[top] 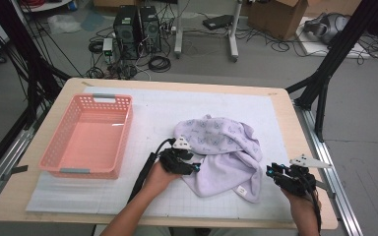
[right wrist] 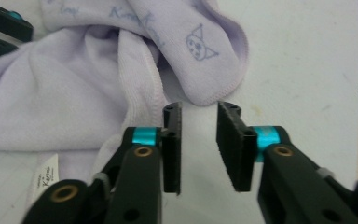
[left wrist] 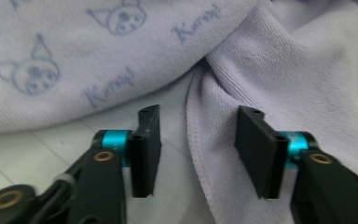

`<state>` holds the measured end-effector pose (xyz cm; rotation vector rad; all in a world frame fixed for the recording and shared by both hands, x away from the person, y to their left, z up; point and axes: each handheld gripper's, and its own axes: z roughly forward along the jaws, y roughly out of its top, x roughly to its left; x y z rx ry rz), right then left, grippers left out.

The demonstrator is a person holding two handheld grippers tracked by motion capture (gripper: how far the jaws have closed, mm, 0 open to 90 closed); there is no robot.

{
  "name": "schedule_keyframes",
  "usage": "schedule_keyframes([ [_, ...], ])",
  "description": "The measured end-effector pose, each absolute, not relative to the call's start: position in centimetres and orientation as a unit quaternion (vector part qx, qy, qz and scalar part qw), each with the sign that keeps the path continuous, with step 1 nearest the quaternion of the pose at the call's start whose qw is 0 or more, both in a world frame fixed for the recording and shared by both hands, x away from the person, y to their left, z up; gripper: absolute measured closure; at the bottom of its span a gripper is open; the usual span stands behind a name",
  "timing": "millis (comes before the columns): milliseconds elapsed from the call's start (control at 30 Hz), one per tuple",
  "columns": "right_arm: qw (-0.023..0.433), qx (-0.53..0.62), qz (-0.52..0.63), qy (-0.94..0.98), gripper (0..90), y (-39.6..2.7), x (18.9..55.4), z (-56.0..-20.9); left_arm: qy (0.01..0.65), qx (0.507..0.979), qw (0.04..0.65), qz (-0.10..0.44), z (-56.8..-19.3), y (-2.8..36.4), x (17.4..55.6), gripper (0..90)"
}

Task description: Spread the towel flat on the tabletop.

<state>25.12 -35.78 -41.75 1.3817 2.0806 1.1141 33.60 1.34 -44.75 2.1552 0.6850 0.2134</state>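
A crumpled lilac towel (top: 221,147) with a blue cartoon print lies on the white mat at mid-table. My left gripper (top: 193,167) is at the towel's left edge. In the left gripper view its jaws (left wrist: 199,113) stand apart over the mat, and the towel's hem (left wrist: 196,140) runs between them without the pads pressing on it. My right gripper (top: 270,171) sits just right of the towel. In the right gripper view its jaws (right wrist: 200,108) stand a little apart with nothing between them, and a rounded towel corner (right wrist: 209,88) lies just past the tips. A white label (right wrist: 46,179) is at the towel's near edge.
A pink plastic basket (top: 59,142) stands on the left of the table with nothing in it. The white gridded mat (top: 142,196) covers most of the wooden tabletop. The table's right edge (top: 325,196) is close to my right hand. The floor beyond holds computers, cables and boxes.
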Motion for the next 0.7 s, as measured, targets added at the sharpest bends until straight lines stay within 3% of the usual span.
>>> schedule_keyframes([
  [33,0.2,0.493,0.402,0.745,65.9,-35.6,25.1,-41.8,0.264,0.864,0.418,0.096,-44.8,1.3,33.5,60.8],
  [100,0.197,0.486,0.406,0.748,62.2,-35.3,25.0,-42.2,0.253,0.867,0.421,0.084,-44.7,1.4,33.4,86.7],
  [233,0.188,0.477,0.406,0.757,58.8,-34.7,25.0,-43.2,0.264,0.862,0.421,0.099,-44.1,2.5,33.0,87.8],
  [467,0.156,0.466,0.409,0.769,55.3,-33.4,25.3,-44.0,0.307,0.83,0.454,0.106,-44.0,7.9,30.9,87.9],
  [533,0.149,0.462,0.404,0.775,59.4,-32.9,25.6,-44.3,0.314,0.823,0.46,0.108,-44.0,9.0,30.2,87.9],
  [633,0.143,0.455,0.395,0.785,77.1,-32.5,25.6,-44.4,0.313,0.82,0.468,0.108,-43.7,9.8,29.2,87.9],
  [700,0.146,0.456,0.388,0.788,82.3,-32.7,25.4,-44.1,0.313,0.816,0.474,0.11,-43.6,9.9,28.5,87.9],
])
